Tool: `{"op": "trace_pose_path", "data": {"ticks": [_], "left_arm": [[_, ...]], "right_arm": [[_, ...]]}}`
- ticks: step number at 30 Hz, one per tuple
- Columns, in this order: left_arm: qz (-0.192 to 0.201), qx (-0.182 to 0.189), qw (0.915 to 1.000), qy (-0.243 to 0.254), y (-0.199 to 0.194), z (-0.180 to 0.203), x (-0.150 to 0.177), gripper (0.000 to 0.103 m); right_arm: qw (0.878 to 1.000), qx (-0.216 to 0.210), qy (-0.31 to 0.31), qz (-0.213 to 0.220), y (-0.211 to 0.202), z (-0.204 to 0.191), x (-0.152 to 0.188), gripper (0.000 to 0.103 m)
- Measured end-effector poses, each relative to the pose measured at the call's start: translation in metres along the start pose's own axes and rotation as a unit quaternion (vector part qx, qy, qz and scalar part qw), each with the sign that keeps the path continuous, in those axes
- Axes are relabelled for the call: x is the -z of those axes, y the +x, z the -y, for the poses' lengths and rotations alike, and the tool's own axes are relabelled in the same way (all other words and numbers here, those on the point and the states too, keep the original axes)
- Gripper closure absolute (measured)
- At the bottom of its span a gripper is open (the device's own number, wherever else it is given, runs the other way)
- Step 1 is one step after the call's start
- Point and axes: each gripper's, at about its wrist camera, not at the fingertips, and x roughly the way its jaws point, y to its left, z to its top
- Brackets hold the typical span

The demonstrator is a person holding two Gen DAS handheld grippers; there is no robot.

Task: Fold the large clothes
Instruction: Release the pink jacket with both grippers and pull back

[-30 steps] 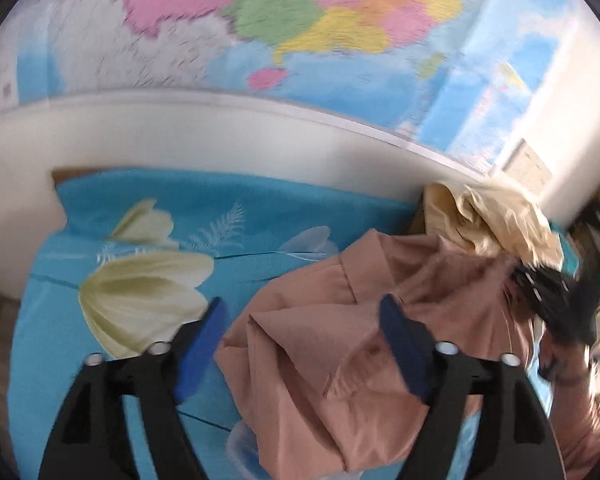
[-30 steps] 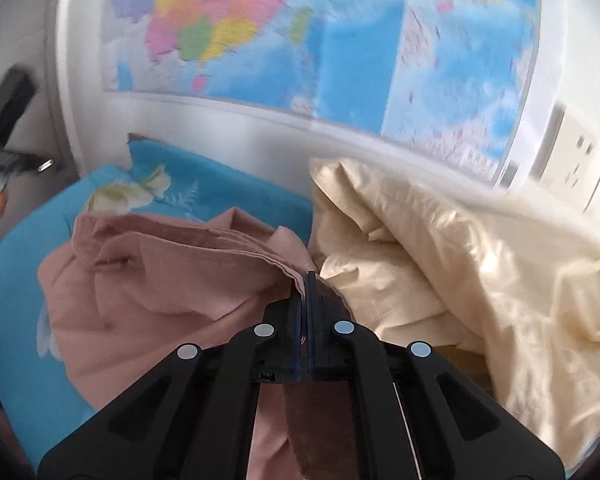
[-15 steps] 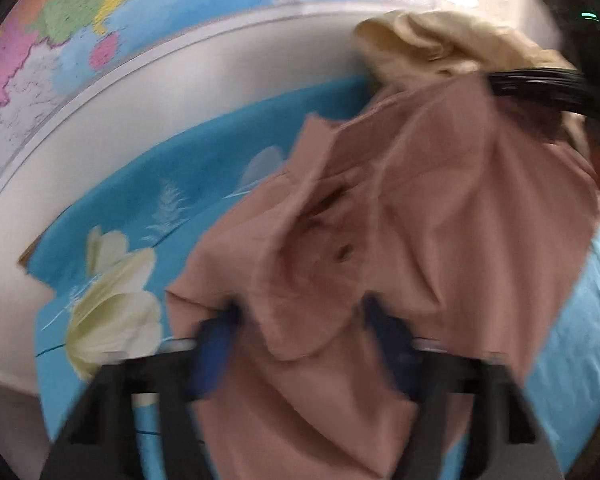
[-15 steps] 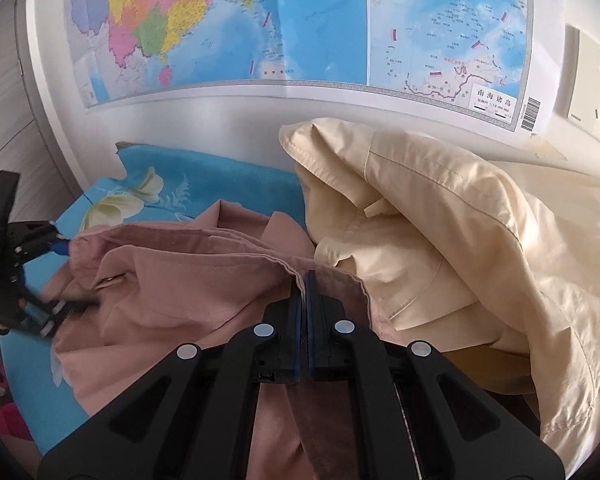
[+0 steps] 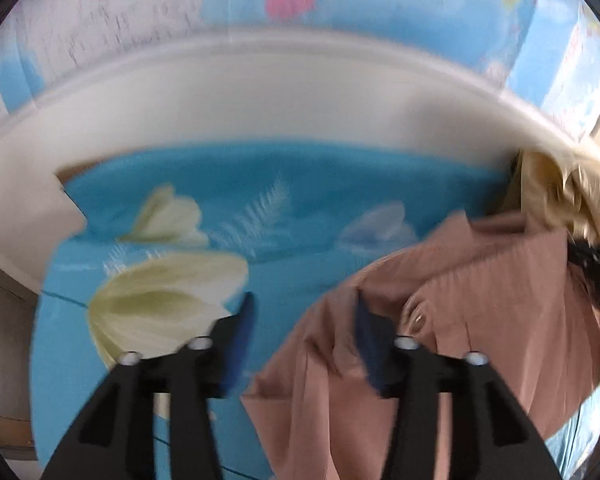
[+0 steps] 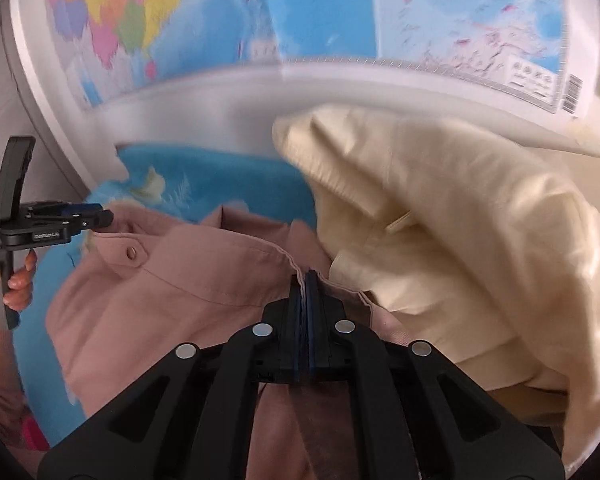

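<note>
Blue flowered sheet [image 5: 308, 184] covers the surface under both my tools. Nearest, my right tool [image 6: 303, 280] is clamped tight on a hem of the pink garment [image 6: 204, 276], which droops from it toward my left tool [image 5: 302, 312]. That one's jaws have just been widening — the garment's edge lies between them, but the pads are not pressing it. Beyond the right tool lies a cream garment [image 6: 460, 232], touching the pink one, with a wall map [image 6: 320, 8] behind. My worry: closing the left now could miss the edge or bunch extra layers — and dragging might snag the cream cloth.
</note>
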Motion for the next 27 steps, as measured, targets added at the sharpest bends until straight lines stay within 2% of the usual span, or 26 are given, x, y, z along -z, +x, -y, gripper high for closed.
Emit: {"op": "trace_pose_path", "data": {"ticks": [1, 3, 4, 5, 7, 8, 9, 11, 13, 15, 18, 20, 22, 25, 27], "left_arm": [[0.006, -0.002, 1.0000, 0.000, -0.002, -0.001, 0.006, 0.043], [0.019, 0.015, 0.9996, 0.014, -0.014, -0.002, 0.023, 0.014], [0.019, 0.026, 0.9993, 0.019, -0.015, -0.003, 0.029, 0.012], [0.015, 0.032, 0.9990, 0.026, -0.016, -0.004, 0.036, 0.012], [0.002, 0.021, 0.9991, 0.036, -0.016, -0.006, 0.049, 0.012], [-0.001, 0.025, 0.9991, 0.035, -0.017, -0.009, 0.056, 0.012], [-0.004, 0.031, 0.9990, 0.032, -0.018, -0.011, 0.062, 0.012], [-0.006, 0.046, 0.9987, 0.022, -0.021, -0.020, 0.078, 0.012], [-0.002, 0.065, 0.9978, 0.013, -0.027, -0.024, 0.091, 0.012], [0.007, 0.094, 0.9956, 0.003, -0.038, -0.033, 0.107, 0.012], [0.033, 0.143, 0.9889, -0.023, -0.055, -0.050, 0.123, 0.011], [0.041, 0.165, 0.9849, -0.032, -0.064, -0.055, 0.133, 0.007], [0.024, 0.183, 0.9825, -0.027, -0.059, -0.049, 0.141, 0.006], [-0.006, 0.191, 0.9815, -0.007, -0.043, -0.030, 0.151, 0.006], [-0.021, 0.201, 0.9793, -0.001, -0.034, -0.016, 0.157, 0.006]], "right_arm": [[1.000, 0.004, -0.006, 0.000, 0.001, -0.001, 0.001, 0.102], [1.000, 0.005, -0.013, -0.002, 0.001, -0.001, 0.002, 0.100], [1.000, -0.001, -0.008, -0.004, 0.000, 0.001, 0.002, 0.097], [1.000, -0.008, -0.002, -0.005, -0.002, 0.002, 0.002, 0.089], [0.999, -0.044, 0.020, 0.001, -0.014, 0.008, 0.005, 0.060], [0.998, -0.059, 0.025, 0.010, -0.024, 0.008, 0.008, 0.034], [0.998, -0.050, 0.016, 0.036, -0.044, 0.007, 0.014, 0.024], [0.997, -0.035, -0.002, 0.070, -0.072, 0.004, 0.023, 0.022], [0.996, -0.035, -0.004, 0.087, -0.104, 0.010, 0.045, 0.018], [0.996, -0.029, 0.011, 0.079, -0.122, 0.020, 0.074, 0.012], [0.997, 0.005, 0.057, 0.046, -0.132, 0.046, 0.125, 0.008], [0.992, -0.022, 0.118, 0.030, -0.130, 0.068, 0.156, 0.007], [0.982, -0.067, 0.176, 0.012, -0.120, 0.082, 0.183, 0.007], [0.975, -0.106, 0.196, 0.013, -0.100, 0.080, 0.189, 0.007], [0.978, -0.110, 0.176, 0.016, -0.090, 0.070, 0.183, 0.006]]}}
